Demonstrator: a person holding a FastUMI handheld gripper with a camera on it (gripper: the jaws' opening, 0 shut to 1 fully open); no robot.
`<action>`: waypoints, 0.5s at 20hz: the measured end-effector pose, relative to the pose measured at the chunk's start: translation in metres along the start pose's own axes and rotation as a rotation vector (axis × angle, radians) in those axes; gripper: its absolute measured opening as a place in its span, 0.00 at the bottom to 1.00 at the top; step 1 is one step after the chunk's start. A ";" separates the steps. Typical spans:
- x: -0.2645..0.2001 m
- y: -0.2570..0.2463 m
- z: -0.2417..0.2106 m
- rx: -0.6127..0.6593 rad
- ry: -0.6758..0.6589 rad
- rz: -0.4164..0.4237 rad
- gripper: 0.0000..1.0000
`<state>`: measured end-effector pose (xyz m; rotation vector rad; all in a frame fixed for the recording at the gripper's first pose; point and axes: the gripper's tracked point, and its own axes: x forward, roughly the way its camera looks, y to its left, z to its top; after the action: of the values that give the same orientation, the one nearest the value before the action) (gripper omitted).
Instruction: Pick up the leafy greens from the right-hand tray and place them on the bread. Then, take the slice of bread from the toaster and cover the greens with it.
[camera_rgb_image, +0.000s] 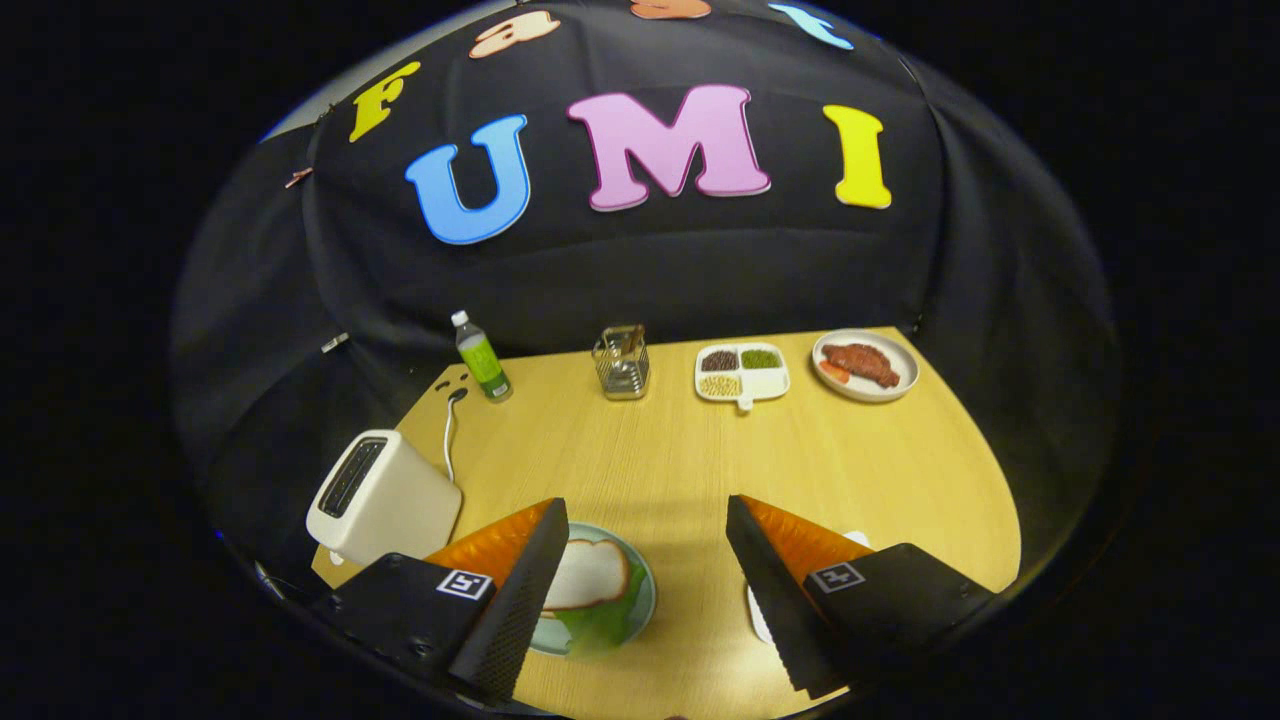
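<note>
Bread (585, 574), a single slice, is seen lying flat on a pale green plate (642, 600), with leafy greens (608, 622) showing from under its near edge and spilling toward the plate's near rim. The slice's rounded top is turned away from the gripper, so its long axis runs roughly from the fingers toward the far wall. The plate is partly hidden behind the left finger and sits close to the table's (660, 450) near edge. The gripper (648, 520) is held with its fingers spread wide apart, nothing between them but bare wood. A white toaster (385, 497) is set just left of the plate, at the table's left edge, its slot running away from the gripper. A white tray (757, 615) is partly covered by the right finger. Along the far edge are ranged a green bottle (482, 358), a wire holder (622, 364), a divided dish of beans (741, 373) and a plate of meat (865, 365); the table's middle is left open.
</note>
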<state>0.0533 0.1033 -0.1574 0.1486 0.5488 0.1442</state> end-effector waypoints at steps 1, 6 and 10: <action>-0.009 -0.002 0.016 -0.007 -0.041 -0.006 0.98; -0.058 -0.030 0.081 -0.047 -0.232 -0.086 0.98; -0.100 -0.053 0.115 -0.068 -0.356 -0.139 0.98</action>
<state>0.0350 0.0222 -0.0188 0.0672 0.1979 -0.0003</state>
